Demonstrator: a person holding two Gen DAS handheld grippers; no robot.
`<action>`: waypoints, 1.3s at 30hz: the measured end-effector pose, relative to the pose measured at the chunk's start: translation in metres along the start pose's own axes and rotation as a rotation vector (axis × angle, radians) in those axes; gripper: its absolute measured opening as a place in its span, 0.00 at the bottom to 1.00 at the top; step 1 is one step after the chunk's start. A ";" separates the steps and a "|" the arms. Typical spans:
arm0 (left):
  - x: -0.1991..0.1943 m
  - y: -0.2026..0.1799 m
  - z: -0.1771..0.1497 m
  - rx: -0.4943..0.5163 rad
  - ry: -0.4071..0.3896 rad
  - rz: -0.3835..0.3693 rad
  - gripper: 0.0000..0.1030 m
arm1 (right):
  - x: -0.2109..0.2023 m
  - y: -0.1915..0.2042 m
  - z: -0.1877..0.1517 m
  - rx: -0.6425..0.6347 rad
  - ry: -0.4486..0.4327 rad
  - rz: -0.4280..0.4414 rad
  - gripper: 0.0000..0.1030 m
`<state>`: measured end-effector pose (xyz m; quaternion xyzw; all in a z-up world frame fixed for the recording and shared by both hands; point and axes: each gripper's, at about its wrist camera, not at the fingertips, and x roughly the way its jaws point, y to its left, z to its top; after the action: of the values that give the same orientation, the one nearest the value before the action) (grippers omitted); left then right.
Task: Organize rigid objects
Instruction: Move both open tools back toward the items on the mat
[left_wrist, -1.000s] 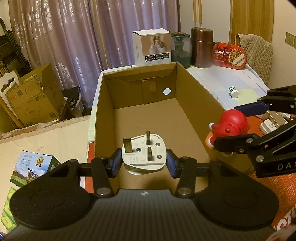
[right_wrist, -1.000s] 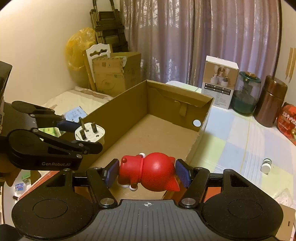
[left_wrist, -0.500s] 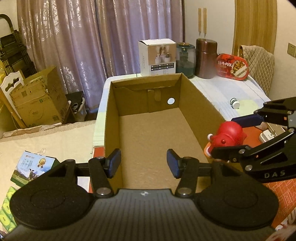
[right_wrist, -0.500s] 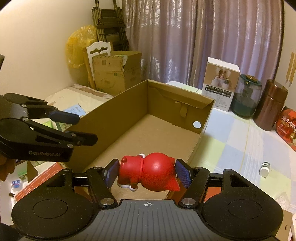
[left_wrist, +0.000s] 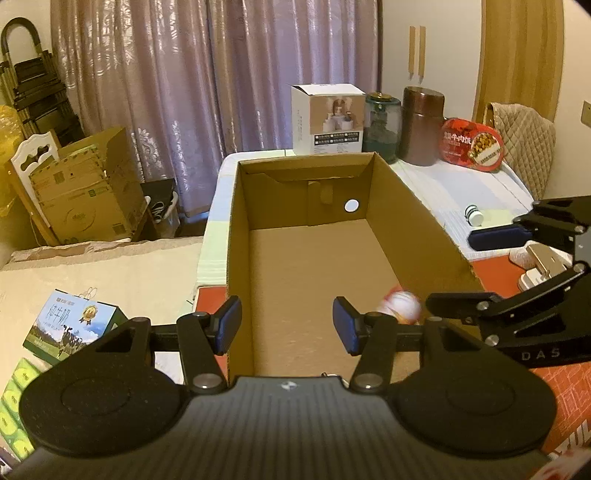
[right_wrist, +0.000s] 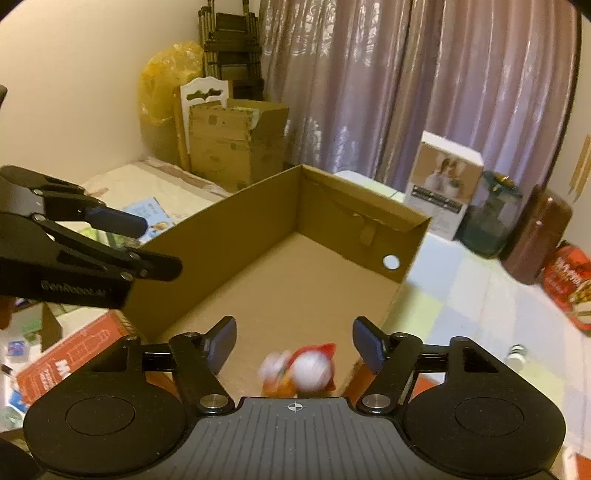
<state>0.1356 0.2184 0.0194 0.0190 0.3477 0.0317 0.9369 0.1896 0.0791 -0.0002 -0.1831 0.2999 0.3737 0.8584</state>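
An open cardboard box (left_wrist: 413, 221) (right_wrist: 229, 236) lies lengthwise in front of both grippers. A red and white toy figure (right_wrist: 303, 371) is blurred, below my open right gripper (right_wrist: 294, 345), inside the near end of the box; it also shows in the left wrist view (left_wrist: 402, 309). My left gripper (left_wrist: 287, 328) is open and empty above the box's near end. The right gripper also shows in the left wrist view (left_wrist: 491, 273) with its jaws apart. The white plug is not in sight.
A white carton (left_wrist: 327, 118), a green jar (left_wrist: 382, 125), a brown canister (left_wrist: 423, 125) and a red tin (left_wrist: 472, 144) stand behind the box. A small bottle (left_wrist: 473, 215) and a white plug (left_wrist: 541, 264) lie to the right. Cardboard boxes (left_wrist: 85, 192) stand at the left.
My left gripper opened and the white plug left it a second ago. My right gripper has just opened and the red toy is dropping into the box.
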 end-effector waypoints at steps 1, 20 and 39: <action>-0.002 -0.001 0.000 -0.005 -0.001 0.001 0.48 | -0.002 0.000 0.000 -0.004 0.000 -0.013 0.68; -0.068 -0.086 0.012 -0.014 -0.086 -0.122 0.48 | -0.112 -0.037 -0.038 0.094 -0.037 -0.197 0.75; -0.068 -0.230 0.016 0.074 -0.092 -0.298 0.59 | -0.228 -0.150 -0.124 0.328 -0.060 -0.383 0.75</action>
<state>0.1053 -0.0165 0.0619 0.0029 0.3043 -0.1214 0.9448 0.1323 -0.2073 0.0680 -0.0836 0.2908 0.1561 0.9403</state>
